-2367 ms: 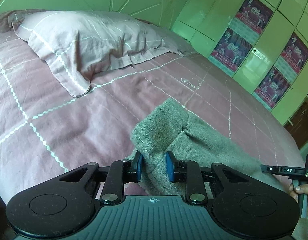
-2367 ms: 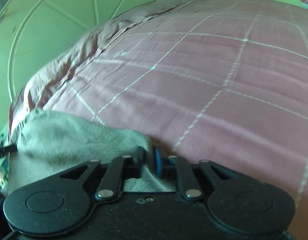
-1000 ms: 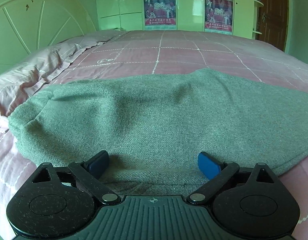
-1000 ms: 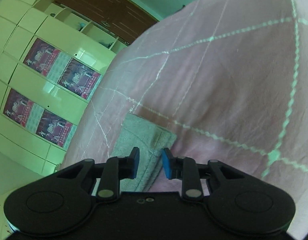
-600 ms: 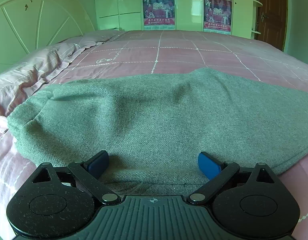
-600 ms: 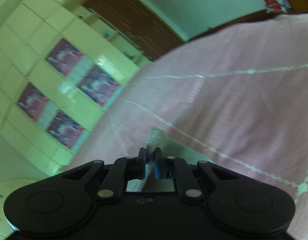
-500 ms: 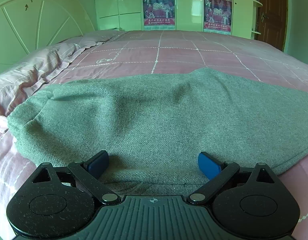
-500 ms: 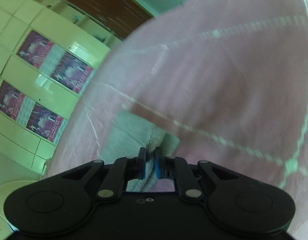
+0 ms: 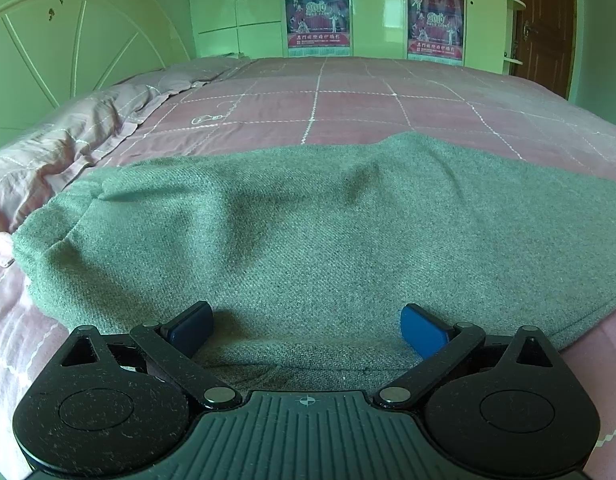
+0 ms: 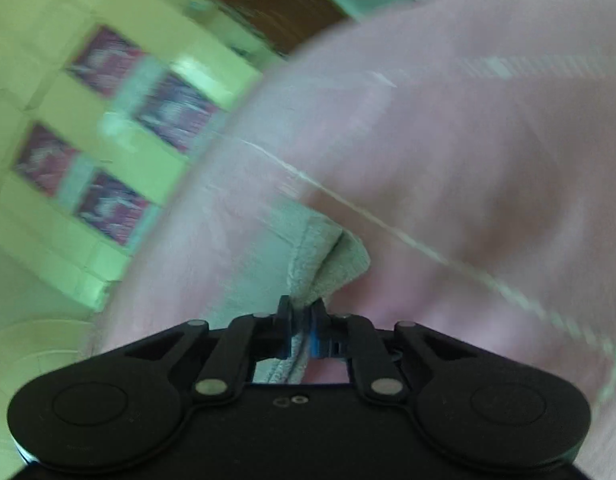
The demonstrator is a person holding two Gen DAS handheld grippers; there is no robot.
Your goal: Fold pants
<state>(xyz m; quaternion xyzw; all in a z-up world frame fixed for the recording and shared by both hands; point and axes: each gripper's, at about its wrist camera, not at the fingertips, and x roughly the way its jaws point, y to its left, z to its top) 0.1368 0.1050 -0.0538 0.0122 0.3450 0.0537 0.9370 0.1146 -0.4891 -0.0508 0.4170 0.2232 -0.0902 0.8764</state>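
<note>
The grey woollen pants [image 9: 300,232] lie spread across the pink checked bedspread [image 9: 347,100], filling the middle of the left wrist view. My left gripper [image 9: 306,326] is open wide, its blue pads resting low over the near edge of the pants, holding nothing. In the blurred right wrist view my right gripper [image 10: 302,326] is shut on a corner of the pants [image 10: 323,264], and the cloth bunches up just beyond the fingertips.
A pink pillow [image 9: 56,156] lies at the left by the pale green headboard [image 9: 68,60]. Wardrobe doors with posters [image 9: 317,20] stand at the far side and a brown door [image 9: 543,28] at the right. The bedspread also shows in the right wrist view [image 10: 467,160].
My left gripper opened and swung to face the spread pants, then stayed still. My right gripper closed on the pants corner and is now moving fast, blurring its view.
</note>
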